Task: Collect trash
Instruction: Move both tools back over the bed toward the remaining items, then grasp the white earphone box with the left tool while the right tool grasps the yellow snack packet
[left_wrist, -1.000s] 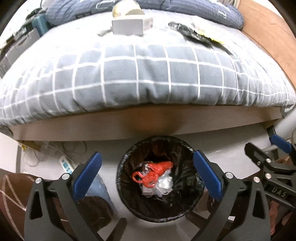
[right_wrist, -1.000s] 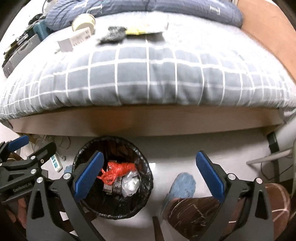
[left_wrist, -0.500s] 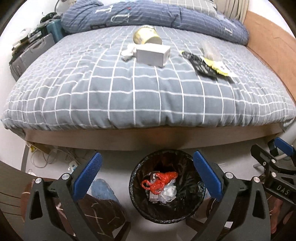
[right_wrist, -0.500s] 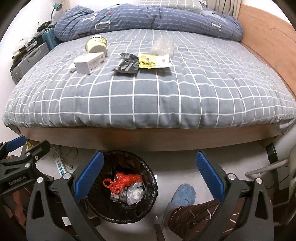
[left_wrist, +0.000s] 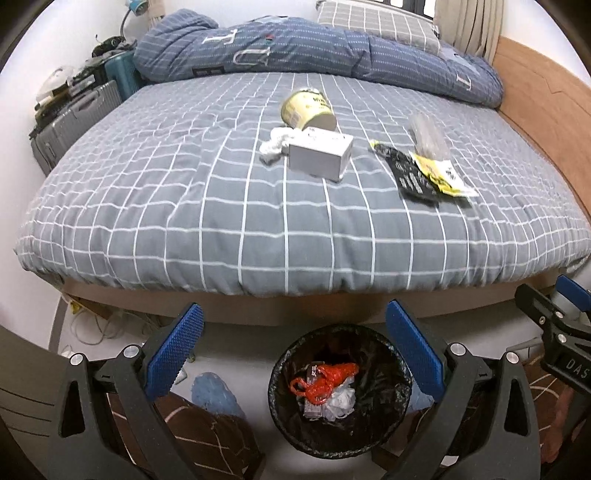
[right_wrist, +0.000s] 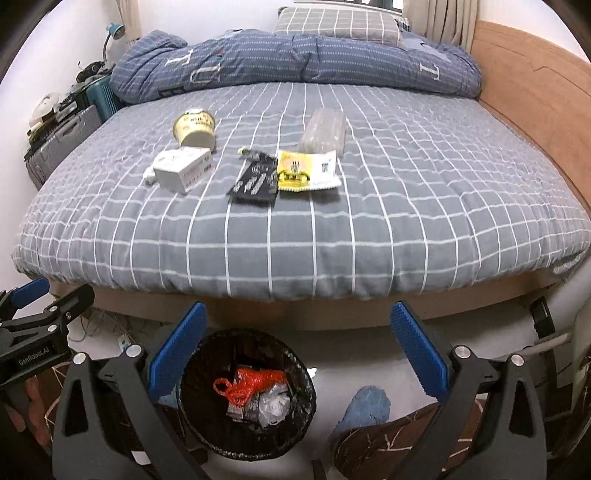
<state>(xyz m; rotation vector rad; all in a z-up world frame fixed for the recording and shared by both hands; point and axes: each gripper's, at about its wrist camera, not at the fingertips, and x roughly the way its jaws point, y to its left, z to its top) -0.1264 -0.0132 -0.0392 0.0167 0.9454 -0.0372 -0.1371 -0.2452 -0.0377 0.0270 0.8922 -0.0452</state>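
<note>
**Up from the bin, bed now in reach**

Now both my tools have lifted away from the trash bin (left_wrist: 340, 391), which a second ago filled the view and sits low beneath me, already holding a red bag (left_wrist: 325, 378) and some crumpled plastic. That tells me one drop is done and the next pickup begins.

My left gripper (left_wrist: 295, 354) is spread wide and empty; my right gripper (right_wrist: 299, 350) likewise.

Ahead and above lie the remaining pieces: a yellow cup (left_wrist: 309, 110), a white box (left_wrist: 320, 155) touching a crumpled tissue (left_wrist: 274, 146), a black wrapper (right_wrist: 256, 181) beside a yellow packet (right_wrist: 306, 170), and a clear plastic bag (right_wrist: 325, 129) beyond. The bed's near edge (left_wrist: 295, 306) stands between me and them; above the quilt (left_wrist: 166, 199) the room looks open.
</note>
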